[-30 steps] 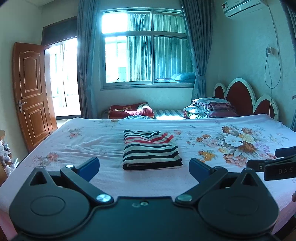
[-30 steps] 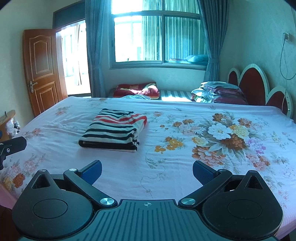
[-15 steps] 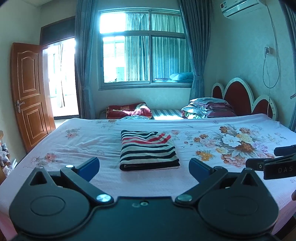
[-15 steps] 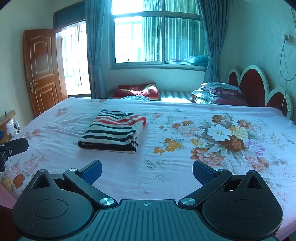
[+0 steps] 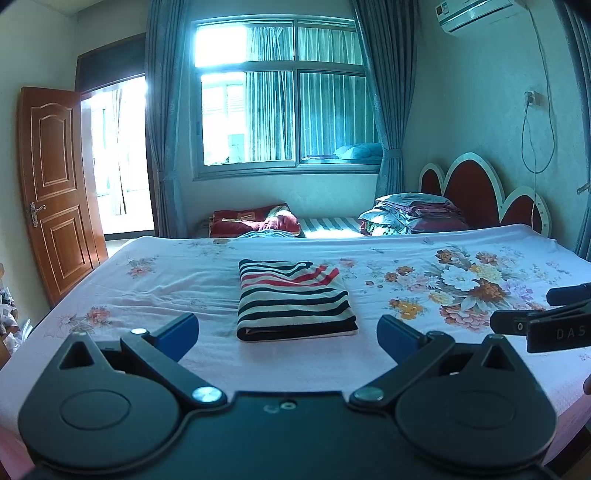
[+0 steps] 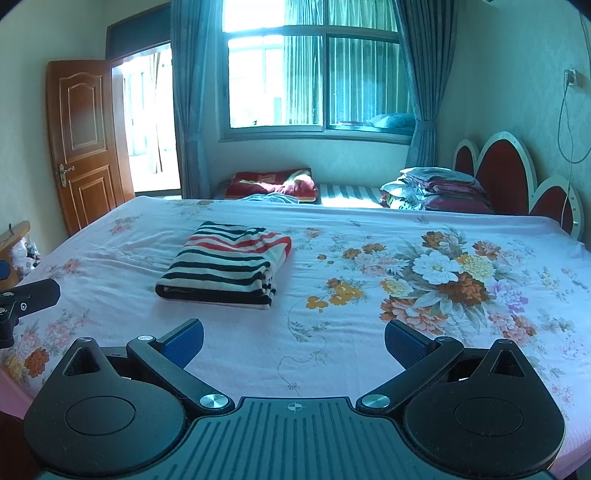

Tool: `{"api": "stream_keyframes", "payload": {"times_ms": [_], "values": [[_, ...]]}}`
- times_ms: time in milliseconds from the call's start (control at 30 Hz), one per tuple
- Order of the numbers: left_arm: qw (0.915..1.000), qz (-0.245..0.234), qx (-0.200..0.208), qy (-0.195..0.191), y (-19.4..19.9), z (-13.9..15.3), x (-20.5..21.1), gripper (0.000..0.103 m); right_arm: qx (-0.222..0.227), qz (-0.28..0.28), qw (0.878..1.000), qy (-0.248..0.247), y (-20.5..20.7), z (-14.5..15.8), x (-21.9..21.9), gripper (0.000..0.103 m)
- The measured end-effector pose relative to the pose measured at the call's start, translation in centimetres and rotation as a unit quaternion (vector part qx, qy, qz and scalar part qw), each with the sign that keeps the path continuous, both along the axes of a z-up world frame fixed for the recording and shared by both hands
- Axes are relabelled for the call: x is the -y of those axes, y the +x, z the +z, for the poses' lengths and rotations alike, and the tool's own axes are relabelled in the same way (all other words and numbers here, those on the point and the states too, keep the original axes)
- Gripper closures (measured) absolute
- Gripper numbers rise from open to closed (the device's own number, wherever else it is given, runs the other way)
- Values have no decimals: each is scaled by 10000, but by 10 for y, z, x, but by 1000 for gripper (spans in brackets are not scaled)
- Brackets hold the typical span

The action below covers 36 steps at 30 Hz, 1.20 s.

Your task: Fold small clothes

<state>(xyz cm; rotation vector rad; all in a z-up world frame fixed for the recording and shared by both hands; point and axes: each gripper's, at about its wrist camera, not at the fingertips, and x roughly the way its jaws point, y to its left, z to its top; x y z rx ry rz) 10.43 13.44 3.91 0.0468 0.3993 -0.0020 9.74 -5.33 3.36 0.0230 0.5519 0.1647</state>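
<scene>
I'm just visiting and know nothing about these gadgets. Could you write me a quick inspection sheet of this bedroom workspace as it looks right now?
Surface: bed sheet, pink floral, mostly smooth.
Job's things: striped garment, folded into a neat rectangle, lying flat near the middle of the bed.
Clutter: red blanket and stacked bedding beyond the bed's far side.
Grippers: left gripper open, empty, short of the garment; right gripper open, empty.
Cables: wall cable hanging from a socket.
Surroundings: window with curtains, open wooden door, air conditioner, red headboard.
</scene>
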Motion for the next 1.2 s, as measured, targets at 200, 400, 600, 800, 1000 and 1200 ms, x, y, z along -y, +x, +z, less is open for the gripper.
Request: {"api": "stream_keyframes", "payload": {"times_ms": [200,400,600,800,1000,1200], "values": [[10000,-66,24,-14,0,-1,1,0,-7,-5,10000,-36,0,1,0,0],[10000,-68,10,-36,2,-1,2,0,-3,9,10000,-35,1,2,0,0],[10000,-63,1,-34,4,-1,1,0,14,35,10000,-23,2,3,3,0],[9999,-106,5,37,4,-2,2,0,-7,39,10000,13,4,0,3,0],[9999,-106,9,31,5,-2,1,0,0,34,10000,31,4,0,3,0],[9999,-122,23,64,4,-3,3,0,8,22,10000,29,3,0,3,0]]}}
